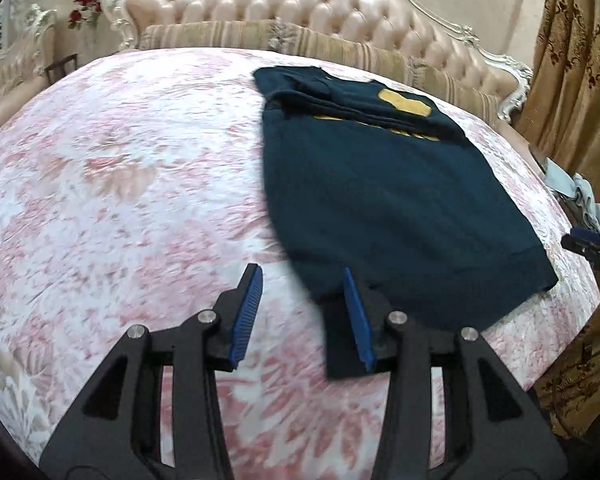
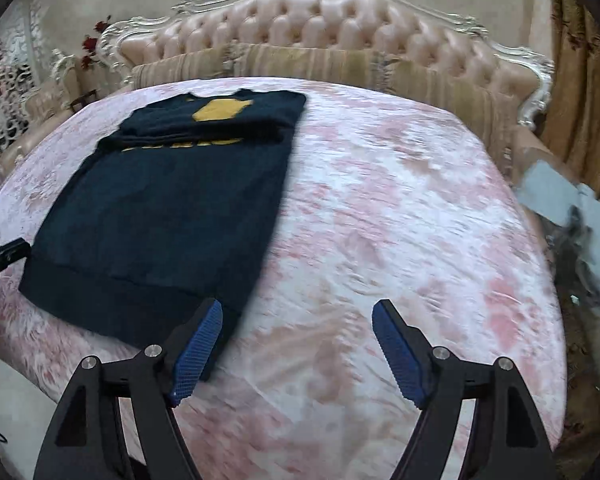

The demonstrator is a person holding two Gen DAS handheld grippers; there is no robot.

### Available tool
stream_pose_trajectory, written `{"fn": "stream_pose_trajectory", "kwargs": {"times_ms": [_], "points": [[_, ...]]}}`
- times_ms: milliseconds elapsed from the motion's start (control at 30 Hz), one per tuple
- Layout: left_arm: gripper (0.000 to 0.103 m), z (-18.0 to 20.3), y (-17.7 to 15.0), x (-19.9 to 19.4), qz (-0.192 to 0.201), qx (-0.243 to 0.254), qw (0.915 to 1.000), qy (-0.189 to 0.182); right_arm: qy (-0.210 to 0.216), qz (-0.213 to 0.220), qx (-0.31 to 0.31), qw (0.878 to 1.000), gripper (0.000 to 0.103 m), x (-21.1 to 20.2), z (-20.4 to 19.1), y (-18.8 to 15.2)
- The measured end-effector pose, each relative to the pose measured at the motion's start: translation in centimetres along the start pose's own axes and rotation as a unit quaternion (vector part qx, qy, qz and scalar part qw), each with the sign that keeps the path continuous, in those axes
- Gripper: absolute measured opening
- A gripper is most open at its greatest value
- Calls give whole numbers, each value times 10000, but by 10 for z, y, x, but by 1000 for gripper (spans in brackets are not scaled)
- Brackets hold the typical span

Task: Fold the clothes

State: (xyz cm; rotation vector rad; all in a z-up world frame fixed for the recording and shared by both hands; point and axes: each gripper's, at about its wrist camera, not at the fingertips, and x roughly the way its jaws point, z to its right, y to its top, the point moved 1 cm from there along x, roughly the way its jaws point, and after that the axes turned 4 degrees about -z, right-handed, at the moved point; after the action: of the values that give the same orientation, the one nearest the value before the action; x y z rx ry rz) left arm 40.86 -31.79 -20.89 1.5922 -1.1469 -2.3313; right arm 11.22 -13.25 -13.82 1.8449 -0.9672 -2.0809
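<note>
A dark teal sweater (image 1: 384,192) with yellow patches lies flat on the pink-and-white bedspread (image 1: 120,184), sleeves folded across its chest. My left gripper (image 1: 304,276) is open and empty, just above the sweater's near left hem corner. In the right wrist view the sweater (image 2: 168,208) lies left of centre. My right gripper (image 2: 298,312) is open and empty, its left finger (image 2: 200,340) over the sweater's near right hem corner. The other gripper shows at the frame edge in each view: the right one in the left wrist view (image 1: 592,248), the left one in the right wrist view (image 2: 0,256).
A tufted pink headboard (image 2: 340,28) and striped pillows (image 2: 320,64) stand at the far end of the bed. Gold curtains (image 1: 576,60) hang at the right. A pile of grey and white clothes (image 2: 572,216) lies at the bed's right edge.
</note>
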Motion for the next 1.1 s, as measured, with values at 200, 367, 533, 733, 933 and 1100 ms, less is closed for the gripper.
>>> {"fn": "stream_pose_trajectory", "kwargs": {"times_ms": [200,367,533,733,933,1100], "points": [[43,13,15,3,76,245,9997,38,-65,147,-755,9970,78,34,-52,26],[42,33,14,33,-470,864,9948,249,-242,-223,-1171,9926,78,63,-69,22],[44,15,37,21,-297,686,9972,8,-68,-238,-1178,9927,78,55,-60,21],[44,-20,128,64,28,452,9984,328,-530,379,-983,9930,79,51,-35,78],[44,-14,160,121,-368,998,9928,550,-910,218,-793,9924,79,107,-12,129],[44,-13,169,146,-515,1062,9912,596,-951,273,-618,9932,79,139,-4,161]]}}
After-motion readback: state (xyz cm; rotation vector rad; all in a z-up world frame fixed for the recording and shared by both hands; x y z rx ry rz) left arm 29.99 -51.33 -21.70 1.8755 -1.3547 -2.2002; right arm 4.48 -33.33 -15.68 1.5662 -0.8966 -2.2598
